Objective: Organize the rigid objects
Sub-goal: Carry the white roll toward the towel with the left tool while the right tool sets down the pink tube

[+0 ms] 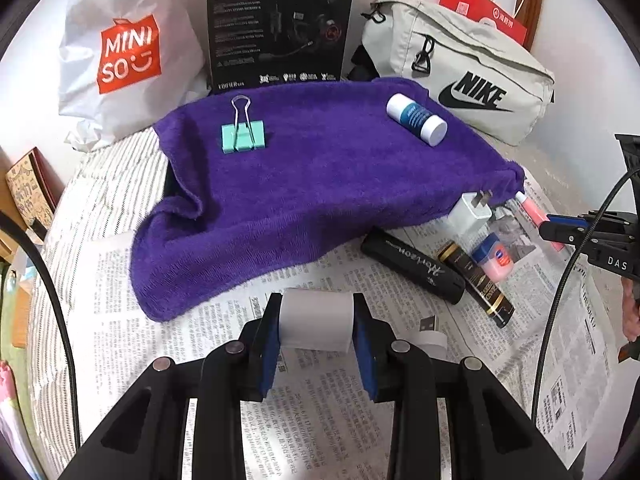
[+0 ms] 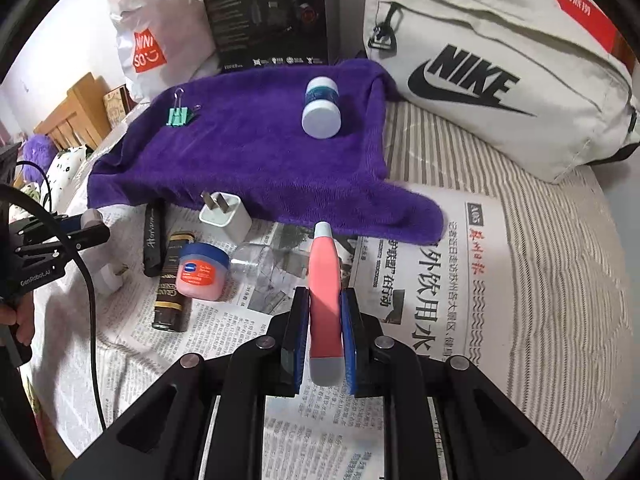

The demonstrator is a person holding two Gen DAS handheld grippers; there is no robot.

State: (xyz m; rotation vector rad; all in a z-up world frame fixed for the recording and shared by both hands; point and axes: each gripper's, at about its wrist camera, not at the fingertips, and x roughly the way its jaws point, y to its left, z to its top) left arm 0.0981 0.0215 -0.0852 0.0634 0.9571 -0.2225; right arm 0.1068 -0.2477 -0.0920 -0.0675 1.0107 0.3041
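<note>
My left gripper [image 1: 316, 314] is shut on a white block [image 1: 316, 322], held just above the newspaper in front of the purple towel [image 1: 320, 184]. My right gripper [image 2: 325, 300] is shut on a pink tube [image 2: 325, 280] with pale caps, lifted over the newspaper. On the towel lie a mint binder clip [image 1: 243, 136] and a white bottle with a blue label [image 1: 416, 118]. Off the towel's near edge sit a white wall charger [image 2: 224, 214], a black case [image 2: 154, 238], a dark gold-trimmed tube [image 2: 170, 288], a pink jar with a blue lid [image 2: 202, 270] and a clear plastic bottle [image 2: 264, 266].
Newspaper [image 2: 420, 280] covers striped bedding [image 2: 560, 260]. Behind the towel stand a white Miniso bag [image 1: 128, 52], a black headset box [image 1: 280, 20] and a grey Nike bag [image 1: 460, 68] with a red paper bag [image 1: 484, 12] behind it. A small white USB plug [image 1: 432, 334] lies by my left gripper.
</note>
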